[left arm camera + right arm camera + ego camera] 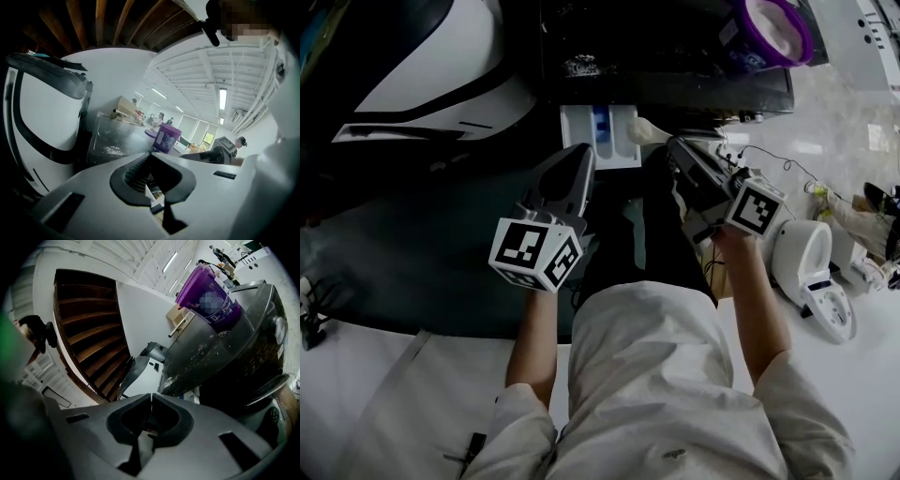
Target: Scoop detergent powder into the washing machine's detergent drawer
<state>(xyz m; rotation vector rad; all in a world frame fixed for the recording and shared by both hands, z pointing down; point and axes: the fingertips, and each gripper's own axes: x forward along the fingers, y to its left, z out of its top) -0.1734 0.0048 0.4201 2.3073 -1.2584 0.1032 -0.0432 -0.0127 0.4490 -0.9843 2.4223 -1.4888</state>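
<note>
Dark metal up top: the washing machine (666, 56) fills the upper middle of the head view, its lid dusted with pale specks, which I'd read as spilled powder. Just below its front edge the white detergent drawer (581, 131) stands pulled out, blue insert showing, open and waiting to be filled.

Upper right, the purple detergent tub (744, 37) sits on the machine's lid with no cover on, pale contents on show. That's the supply, within reach of the right side. Its label is a white patch in the left gripper view and blurred over in the right one, so nothing can be read. The only other markings are the black-and-white squares on the gripper cubes.

Now the tools. The left gripper (583, 155) points at the drawer from just below it, jaws pressed together on nothing. The right gripper (677, 146) angles in from the right, jaws likewise closed, no scoop seen between them. A pale rounded object (645, 131) lies just beside the drawer's right edge; what it is, I can't tell.
</note>
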